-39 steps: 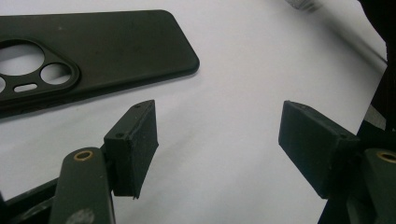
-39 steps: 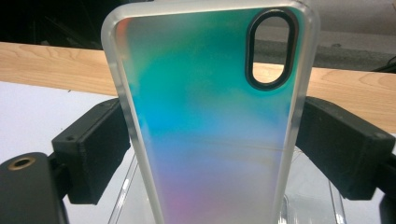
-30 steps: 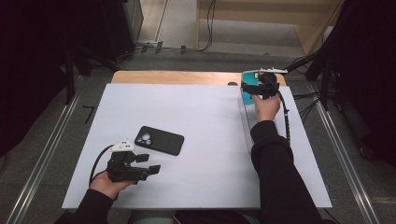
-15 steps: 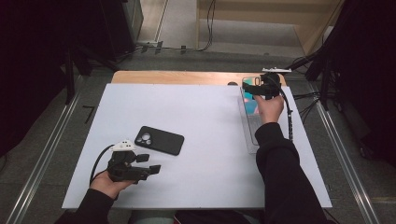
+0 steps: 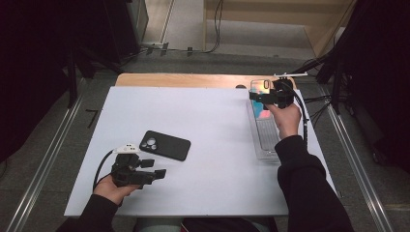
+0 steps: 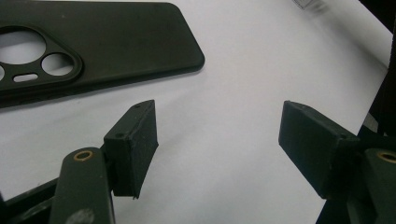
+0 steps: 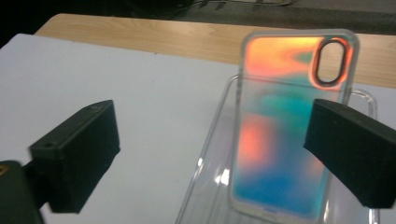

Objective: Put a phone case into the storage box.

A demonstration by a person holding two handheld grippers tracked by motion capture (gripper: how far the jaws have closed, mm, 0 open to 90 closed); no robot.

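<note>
**Right gripper pulls back from the iridescent case**

Since a second ago the right gripper (image 5: 274, 95) has eased a little nearer the person at the table's two o'clock corner, while the left gripper (image 5: 137, 170) has stayed put at seven o'clock. An iridescent phone case (image 7: 285, 126) stands propped in a clear tray (image 5: 265, 140), its camera cut-out uppermost. The right jaws are spread wide with nothing between them, the case just beyond them. My guess is that a grasp on that case is being lined up; next the jaws would need to straddle its edges and close gently, since the tray looks light. The left jaws are also parted and empty, near a black phone case (image 5: 165, 145) lying flat toward eight o'clock. A white sheet covers the wooden table (image 5: 183, 79); dark curtains and floor cables surround it.
</note>
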